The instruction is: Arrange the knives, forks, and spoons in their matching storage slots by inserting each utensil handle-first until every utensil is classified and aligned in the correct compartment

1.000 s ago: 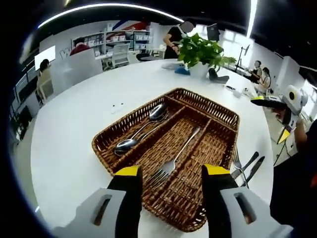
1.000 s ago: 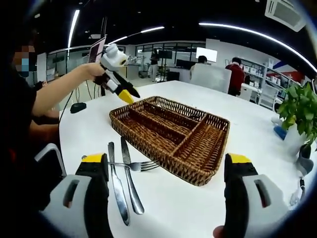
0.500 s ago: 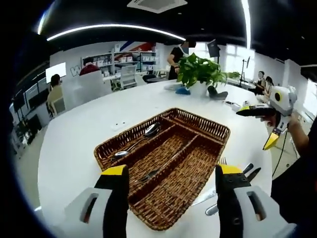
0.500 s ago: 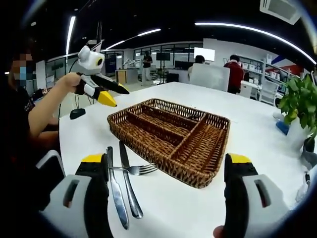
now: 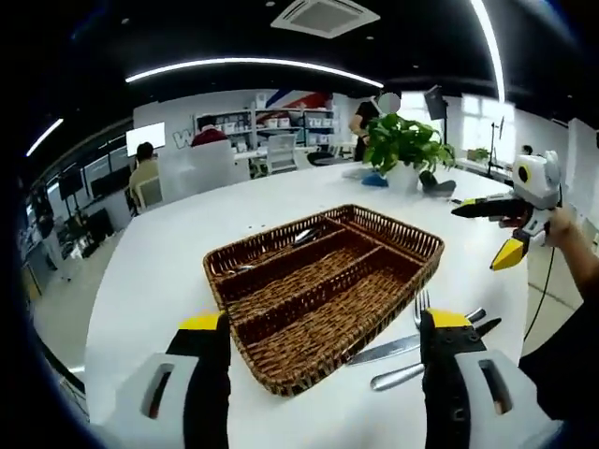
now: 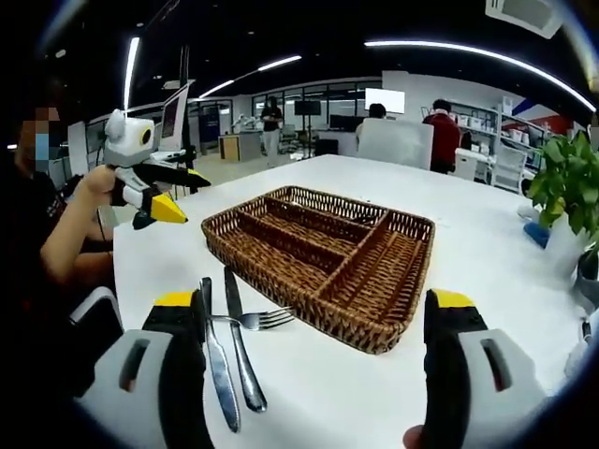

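A brown wicker tray (image 5: 374, 313) with long slots lies mid-table, and a spoon (image 5: 299, 237) peeks out of its far-left slot. Two knives (image 5: 398, 348) and a fork (image 5: 422, 305) lie on the white table beside the tray's right side. My left gripper (image 5: 325, 374) stands open just short of the tray's near corner, holding nothing. In the right gripper view the tray (image 6: 309, 304) is ahead, with the knives (image 6: 229, 360) and fork (image 6: 255, 321) close to my open right gripper (image 6: 314, 369). The left gripper (image 6: 154, 192) hovers at the far left in a hand. The right gripper (image 5: 510, 224) is out to the right.
A potted plant (image 5: 404, 150) stands at the table's far side, seen also at the right as the plant (image 6: 569, 196). The person's arm (image 6: 56, 253) reaches in from the left. People, chairs and shelves fill the room behind. The table edge (image 5: 103, 327) curves close by.
The left gripper has drawn back from over the tray and sunk lower, so the fork inside the tray is hidden. In the right gripper view it has swung left and down. Cutlery has not moved.
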Tool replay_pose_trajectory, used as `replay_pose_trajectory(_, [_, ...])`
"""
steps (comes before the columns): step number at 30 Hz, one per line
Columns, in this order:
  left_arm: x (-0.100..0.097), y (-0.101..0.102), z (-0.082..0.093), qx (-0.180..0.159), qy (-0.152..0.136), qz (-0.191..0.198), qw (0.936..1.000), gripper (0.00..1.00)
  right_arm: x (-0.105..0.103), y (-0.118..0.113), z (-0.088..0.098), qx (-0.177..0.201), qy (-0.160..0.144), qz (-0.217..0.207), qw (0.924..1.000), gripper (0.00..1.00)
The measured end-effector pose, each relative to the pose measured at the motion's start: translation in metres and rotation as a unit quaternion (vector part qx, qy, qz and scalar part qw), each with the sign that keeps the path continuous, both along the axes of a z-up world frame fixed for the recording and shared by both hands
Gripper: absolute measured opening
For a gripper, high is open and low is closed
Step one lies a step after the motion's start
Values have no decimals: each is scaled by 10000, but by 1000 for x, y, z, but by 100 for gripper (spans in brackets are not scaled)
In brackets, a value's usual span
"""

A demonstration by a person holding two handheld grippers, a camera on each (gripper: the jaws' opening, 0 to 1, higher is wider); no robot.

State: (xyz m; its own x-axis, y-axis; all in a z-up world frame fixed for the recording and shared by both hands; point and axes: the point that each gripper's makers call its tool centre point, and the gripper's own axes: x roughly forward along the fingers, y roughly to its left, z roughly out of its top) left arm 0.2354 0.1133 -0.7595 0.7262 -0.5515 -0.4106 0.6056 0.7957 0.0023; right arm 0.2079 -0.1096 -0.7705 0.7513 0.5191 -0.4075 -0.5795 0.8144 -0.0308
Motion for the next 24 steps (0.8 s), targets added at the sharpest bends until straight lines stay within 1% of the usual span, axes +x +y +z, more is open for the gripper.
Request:
replay_pose_trajectory(3, [-9, 0, 2, -124, -43, 78, 9999, 87, 0, -2, -1, -6, 2, -57, 10000, 100])
replay_pose_trajectory(5, [-17, -1, 1, -59, -102, 73, 9999, 90, 0, -2, -1, 14, 8, -77, 10000, 100])
replay_pose_trajectory(9, [-28, -3, 3, -103, -178, 62, 9998, 93, 0, -3, -2, 26, -5, -116, 9999, 100])
replay_pose_trajectory(11, [-32, -4, 5, -119, -251, 39, 9996, 97, 0, -4, -2, 62, -20, -132, 9999, 100])
replay_pose_trajectory(14, [-33, -5, 8, -147, -446, 28, 9989, 99, 1, -6, -4, 67, -30, -170, 9998, 100])
replay_pose_trajectory(18, [-34, -6, 1, -243, -359, 8, 9991, 99, 1, -5, -6, 64, 10, -146, 9999, 100])
replay_pose_trajectory(21, [-34, -6, 0, -187, -382, 7, 9991, 99, 1, -4, -7, 59, 21, -129, 9999, 100])
replay_pose_trajectory(24, [-36, -6, 1, -206, -426, -32, 9989, 99, 2, -4, -9, 53, 39, -130, 9999, 100])
